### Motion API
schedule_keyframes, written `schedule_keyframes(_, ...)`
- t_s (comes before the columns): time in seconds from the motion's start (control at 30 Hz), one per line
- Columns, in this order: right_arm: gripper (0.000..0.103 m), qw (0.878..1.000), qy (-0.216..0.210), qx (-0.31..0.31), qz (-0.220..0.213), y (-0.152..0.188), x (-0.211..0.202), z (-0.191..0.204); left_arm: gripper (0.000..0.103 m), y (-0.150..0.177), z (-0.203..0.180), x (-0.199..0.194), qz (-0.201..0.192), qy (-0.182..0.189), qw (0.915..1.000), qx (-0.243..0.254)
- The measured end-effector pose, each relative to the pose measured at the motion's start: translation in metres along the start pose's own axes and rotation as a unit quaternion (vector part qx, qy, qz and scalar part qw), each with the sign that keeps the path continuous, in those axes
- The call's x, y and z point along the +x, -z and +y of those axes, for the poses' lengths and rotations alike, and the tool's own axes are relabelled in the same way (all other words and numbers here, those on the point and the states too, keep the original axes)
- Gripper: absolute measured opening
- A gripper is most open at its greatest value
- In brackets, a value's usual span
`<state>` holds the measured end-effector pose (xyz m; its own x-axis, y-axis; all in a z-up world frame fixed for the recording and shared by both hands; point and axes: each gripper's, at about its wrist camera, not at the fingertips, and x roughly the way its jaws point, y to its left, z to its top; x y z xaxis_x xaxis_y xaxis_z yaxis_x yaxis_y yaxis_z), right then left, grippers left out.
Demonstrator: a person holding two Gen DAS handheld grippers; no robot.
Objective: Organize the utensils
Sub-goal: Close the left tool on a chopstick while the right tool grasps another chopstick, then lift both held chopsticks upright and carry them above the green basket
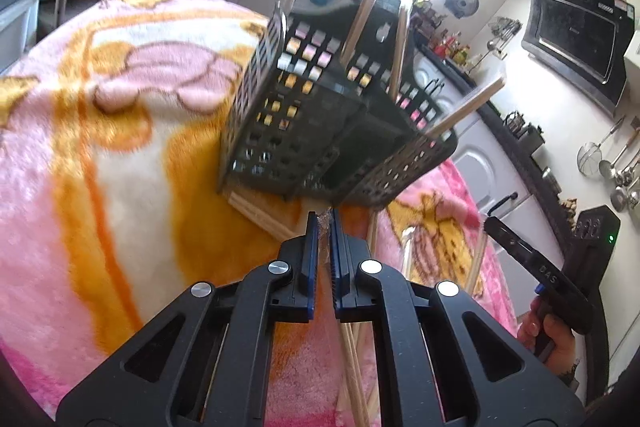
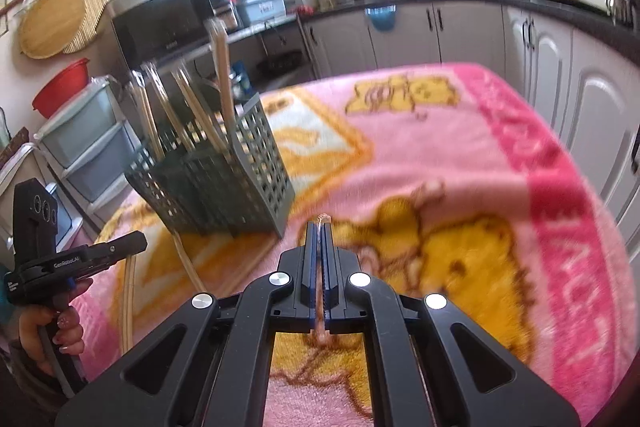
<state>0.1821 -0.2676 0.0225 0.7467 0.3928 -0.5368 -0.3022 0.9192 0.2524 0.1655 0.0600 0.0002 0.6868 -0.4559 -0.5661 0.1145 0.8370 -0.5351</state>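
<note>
Right wrist view shows the right gripper [image 2: 319, 227] pinching what seems a chopstick [image 2: 321, 323], basket [image 2: 224, 183] ahead-left; the left gripper [image 1: 324, 217] likewise clamps something thin.

A fluffy pink-and-orange cartoon blanket [image 2: 460, 155] spreads beneath and ahead of the tool. Farther off ahead stand white kitchen cabinets [image 2: 472, 27]. A black microwave oven [image 2: 160, 23] sits far left.

The blanket [image 2: 460, 163] is pink with orange-yellow cartoon figures, white patches and a deeper pink border. The caddy [image 1: 304, 131] is dark grey-green, pierced with square holes, holding pale wooden chopsticks [image 2: 222, 75]. Both tongs [image 1: 325, 223] are black with blue pads [image 2: 311, 251].
</note>
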Motion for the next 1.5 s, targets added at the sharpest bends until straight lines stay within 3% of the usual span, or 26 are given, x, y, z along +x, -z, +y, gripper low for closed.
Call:
schedule_keyframes(0.33,0.002,0.998,-0.014,-0.033,-0.052,-0.021,-0.032,0.021,0.003,-0.019,-0.018,-0.025,-0.046,0.013,0.9987,0.018)
schedule_keyframes(1.03,0.002,0.985,-0.089,-0.105,-0.099,-0.041,-0.063,0.088,0.002,-0.044,-0.056,-0.057,-0.107,0.039,0.9919,0.057)
schedule_keyframes(1.5,0.002,0.976,-0.111,-0.133,-0.131,-0.062,-0.073,0.112,0.002,-0.064,-0.07,-0.072,-0.143,0.041,0.9855,0.083)
